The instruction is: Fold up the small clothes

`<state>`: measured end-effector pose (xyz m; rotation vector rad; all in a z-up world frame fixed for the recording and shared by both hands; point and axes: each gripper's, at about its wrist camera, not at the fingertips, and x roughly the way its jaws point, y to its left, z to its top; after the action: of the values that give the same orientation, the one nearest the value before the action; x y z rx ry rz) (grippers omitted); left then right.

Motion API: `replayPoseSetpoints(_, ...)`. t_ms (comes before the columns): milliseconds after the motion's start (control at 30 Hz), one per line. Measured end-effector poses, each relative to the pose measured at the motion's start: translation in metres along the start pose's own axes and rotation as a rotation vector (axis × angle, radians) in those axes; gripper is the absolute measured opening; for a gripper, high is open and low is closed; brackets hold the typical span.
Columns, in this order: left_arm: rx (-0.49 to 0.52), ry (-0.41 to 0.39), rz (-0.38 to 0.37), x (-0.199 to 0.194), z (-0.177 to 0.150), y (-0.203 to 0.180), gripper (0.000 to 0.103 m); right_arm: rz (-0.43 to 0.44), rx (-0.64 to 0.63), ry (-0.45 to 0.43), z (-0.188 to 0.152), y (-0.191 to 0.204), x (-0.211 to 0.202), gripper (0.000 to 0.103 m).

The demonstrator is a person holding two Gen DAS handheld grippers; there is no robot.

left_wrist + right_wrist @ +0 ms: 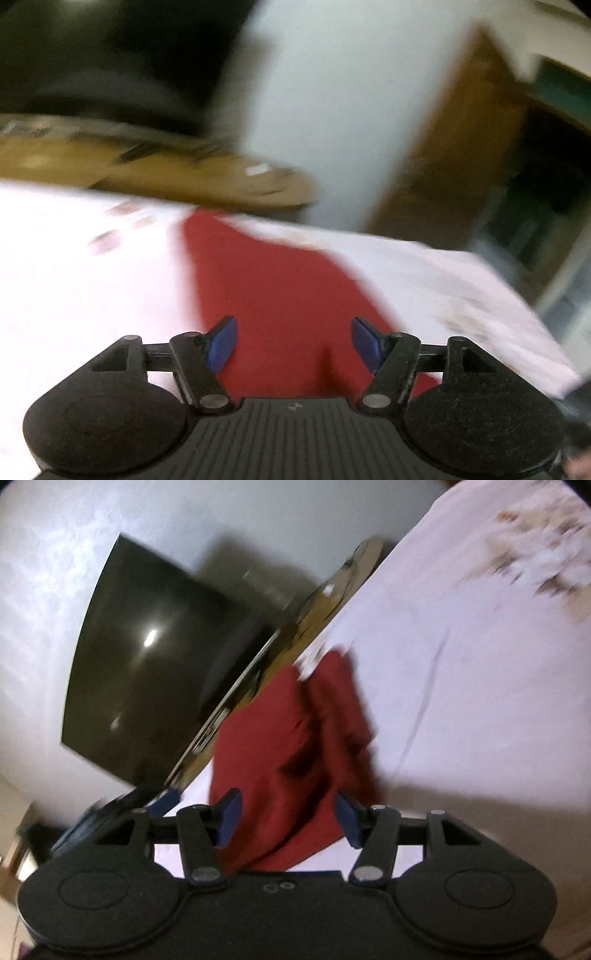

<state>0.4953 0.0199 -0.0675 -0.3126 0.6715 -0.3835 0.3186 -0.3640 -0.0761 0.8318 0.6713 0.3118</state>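
Observation:
A small red garment (273,295) lies on a pale pink bedsheet (81,288). In the left wrist view it runs as a smooth strip from the far bed edge back under my left gripper (293,341), which is open, hovering over it with nothing between its blue pads (221,345). In the right wrist view the red garment (291,746) looks creased and bunched, lying between the spread fingers of my right gripper (290,818), which is open. Both views are motion-blurred.
A brown wooden table (155,166) with dark markings stands past the bed's far edge. A dark TV screen (147,664) hangs on a white wall (55,554). A wooden door (454,147) and dark doorway are at right. The bedsheet has a floral print (535,554).

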Motion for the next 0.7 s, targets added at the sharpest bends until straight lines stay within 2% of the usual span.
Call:
replayPoseSetpoints(67,-0.032,0.04,0.058,0.01,0.001,0.015,0.067,-0.014,0.009,0.049,-0.004,0.005,0.014,0.055)
replayPoseSetpoints(133,-0.028,0.056,0.078,0.014,-0.003,0.018,0.067,-0.014,0.04,0.086,-0.006,0.005,0.029,0.055)
replayPoseSetpoints(333,-0.043,0.078,0.114,0.015,-0.021,0.009,0.067,-0.012,0.063,0.055,0.012,0.009,0.061,0.054)
replayPoseSetpoints(433,-0.064,0.078,0.135,0.014,-0.032,0.005,0.067,-0.049,0.042,0.043,0.018,0.013,0.073,0.039)
replayPoseSetpoints(467,-0.065,0.076,0.138,0.019,-0.037,0.002,0.067,-0.069,0.025,0.039,0.018,0.015,0.074,0.028)
replayPoseSetpoints(500,-0.064,0.077,0.137,0.025,-0.041,0.003,0.067,-0.088,0.01,0.036,0.018,0.016,0.075,0.022)
replayPoseSetpoints(633,-0.074,0.073,0.149,0.025,-0.049,0.001,0.067,-0.079,0.02,0.043,0.016,0.007,0.069,0.025)
replayPoseSetpoints(700,-0.079,0.071,0.15,0.024,-0.05,0.001,0.067,-0.062,0.016,0.05,0.016,0.005,0.07,0.034)
